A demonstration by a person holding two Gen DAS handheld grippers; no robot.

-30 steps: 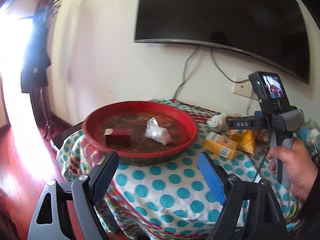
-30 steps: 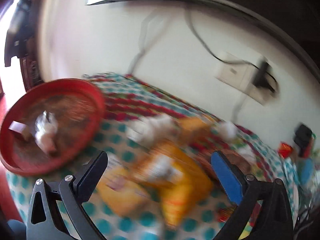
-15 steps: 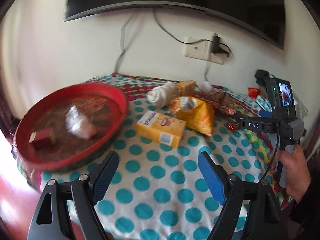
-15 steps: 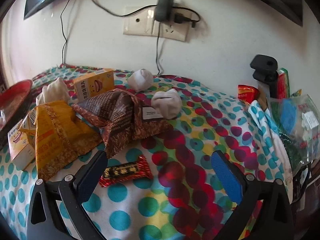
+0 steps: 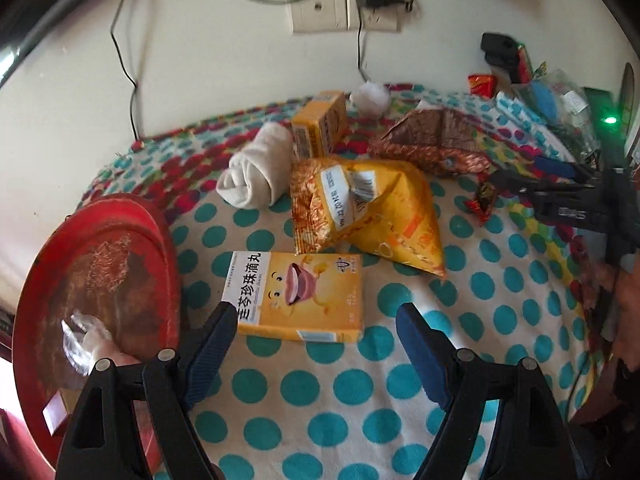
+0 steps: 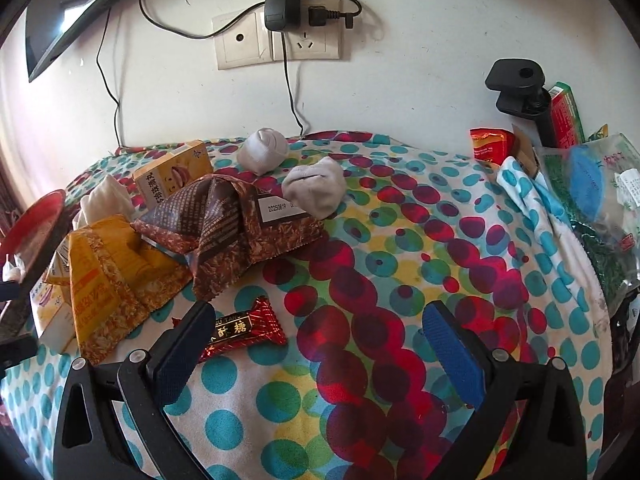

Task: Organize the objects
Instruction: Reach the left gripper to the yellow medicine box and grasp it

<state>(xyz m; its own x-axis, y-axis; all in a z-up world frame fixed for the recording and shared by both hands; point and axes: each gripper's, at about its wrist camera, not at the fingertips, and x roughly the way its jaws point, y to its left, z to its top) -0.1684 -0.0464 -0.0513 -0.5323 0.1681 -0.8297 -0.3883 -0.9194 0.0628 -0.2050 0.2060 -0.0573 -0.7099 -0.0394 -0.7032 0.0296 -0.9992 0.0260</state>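
My left gripper (image 5: pixel 316 332) is open and empty, its jaws just short of a flat yellow medicine box (image 5: pixel 300 296) lying on the dotted tablecloth. Behind the box lie a yellow snack bag (image 5: pixel 372 212), a rolled white sock (image 5: pixel 256 172), a second yellow box (image 5: pixel 320 124) and a brown snack bag (image 5: pixel 432 140). My right gripper (image 6: pixel 316 344) is open and empty. A red candy (image 6: pixel 244 328) lies by its left finger. The brown bag (image 6: pixel 228 216) and two white sock balls (image 6: pixel 316 188) lie further back.
A red round tray (image 5: pixel 152 240) at the left holds a clear plastic wrap (image 5: pixel 84 340) and a small red box. Packets and bags (image 6: pixel 592 184) crowd the right edge. A wall socket (image 6: pixel 280 40) with a charger is behind the table.
Both grippers swung right and moved closer to the table. The left now faces the yellow box instead of the tray. The right has closed in on the red candy.
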